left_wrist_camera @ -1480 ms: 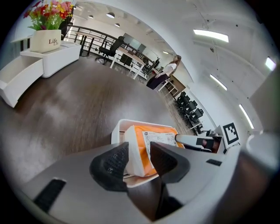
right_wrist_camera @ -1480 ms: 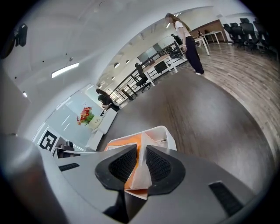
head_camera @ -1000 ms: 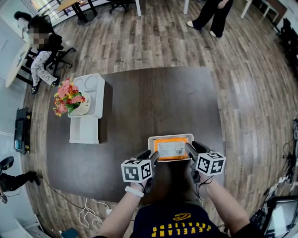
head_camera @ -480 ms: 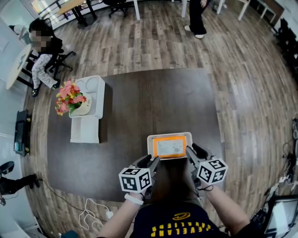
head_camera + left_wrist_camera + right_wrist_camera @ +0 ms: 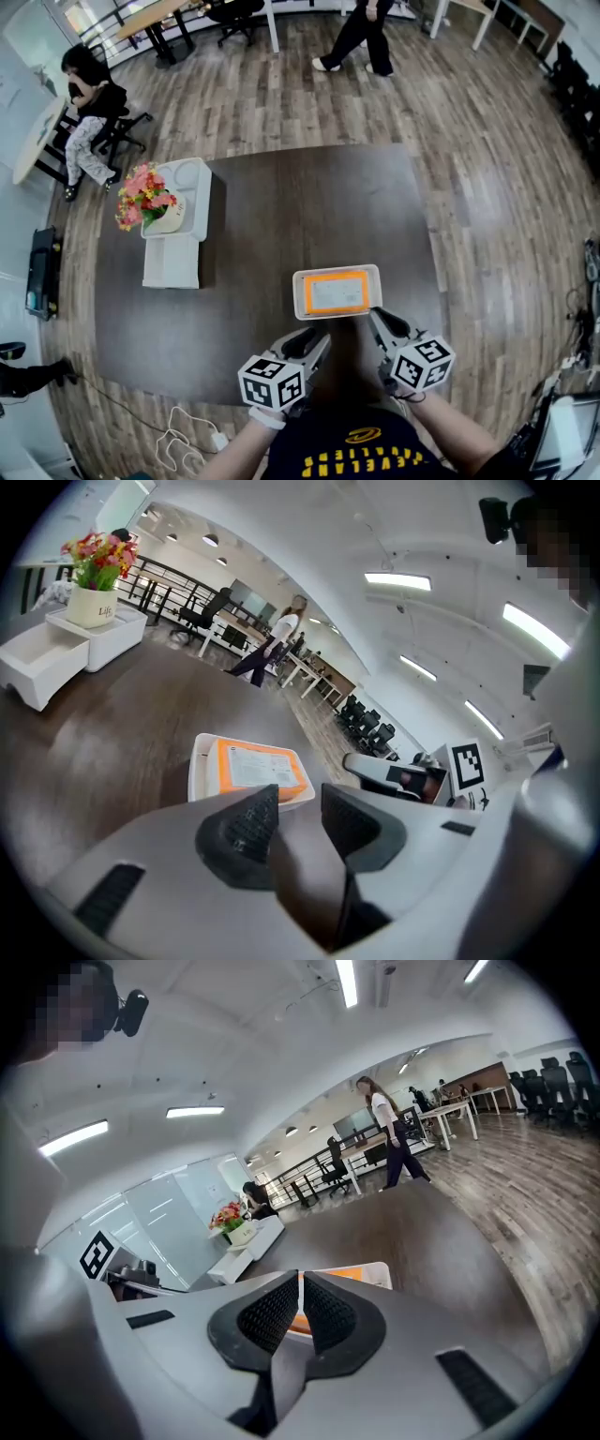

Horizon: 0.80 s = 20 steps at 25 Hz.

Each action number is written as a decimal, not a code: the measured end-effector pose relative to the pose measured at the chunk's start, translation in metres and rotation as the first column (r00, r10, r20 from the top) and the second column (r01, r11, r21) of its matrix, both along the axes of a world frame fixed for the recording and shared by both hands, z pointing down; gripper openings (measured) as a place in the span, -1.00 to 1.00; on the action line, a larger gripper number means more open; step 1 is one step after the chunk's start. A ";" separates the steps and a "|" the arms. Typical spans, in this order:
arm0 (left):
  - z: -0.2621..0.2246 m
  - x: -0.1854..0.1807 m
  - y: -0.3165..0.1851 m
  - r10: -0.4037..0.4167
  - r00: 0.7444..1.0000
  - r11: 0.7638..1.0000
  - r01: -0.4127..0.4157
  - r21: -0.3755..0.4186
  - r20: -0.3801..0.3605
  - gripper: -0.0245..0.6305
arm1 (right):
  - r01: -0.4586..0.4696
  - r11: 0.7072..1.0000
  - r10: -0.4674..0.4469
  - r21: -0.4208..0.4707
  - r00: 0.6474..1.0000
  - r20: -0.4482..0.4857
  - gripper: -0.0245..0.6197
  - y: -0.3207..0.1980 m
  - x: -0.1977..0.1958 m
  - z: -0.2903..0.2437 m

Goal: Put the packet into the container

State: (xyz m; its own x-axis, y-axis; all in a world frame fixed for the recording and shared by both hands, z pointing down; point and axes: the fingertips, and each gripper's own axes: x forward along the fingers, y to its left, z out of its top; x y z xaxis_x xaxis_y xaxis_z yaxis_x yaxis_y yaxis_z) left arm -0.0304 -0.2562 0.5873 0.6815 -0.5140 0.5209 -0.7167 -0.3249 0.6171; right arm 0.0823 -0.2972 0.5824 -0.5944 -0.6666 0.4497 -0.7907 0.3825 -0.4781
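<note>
Two grippers hover over near edge of dark table (image 5: 281, 216), just on near side of white container (image 5: 297, 292). Orange packet (image 5: 336, 292) lies flat inside container, label up. Left gripper (image 5: 309, 342): fingers spread, clear gap, nothing between. Right gripper (image 5: 382, 323): fingers closing, pads almost together, thin slit left, nothing between. White stand (image 5: 173, 253) with flower pot (image 5: 141, 197) at far left. Person (image 5: 361, 28) walks on wood floor beyond the table.
</note>
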 end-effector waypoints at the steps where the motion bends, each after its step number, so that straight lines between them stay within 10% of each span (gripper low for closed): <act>1: -0.006 0.004 0.004 0.018 1.000 1.000 -0.017 0.019 -0.011 -0.49 | 0.004 1.000 -0.004 -0.006 1.000 0.011 -0.86 0.005 -0.001 0.000; 5: -0.029 0.017 0.020 0.049 0.994 0.997 -0.043 0.062 -0.096 -0.93 | 0.023 0.999 -0.022 -0.030 0.999 0.046 -0.89 0.023 -0.006 -0.003; 20: -0.122 0.027 0.025 0.043 0.991 0.954 -0.004 0.300 -0.126 -0.93 | 0.108 0.971 -0.126 0.212 0.989 0.072 -0.89 0.048 -0.040 -0.120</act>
State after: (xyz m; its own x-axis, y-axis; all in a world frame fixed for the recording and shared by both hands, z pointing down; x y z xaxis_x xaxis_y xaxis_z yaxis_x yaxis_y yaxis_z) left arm -0.0036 -0.2315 0.4651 0.7465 -0.6156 0.2525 -0.6271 -0.5243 0.5760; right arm 0.0427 -0.2491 0.4627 -0.7038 -0.6636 0.2538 -0.6946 0.5676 -0.4420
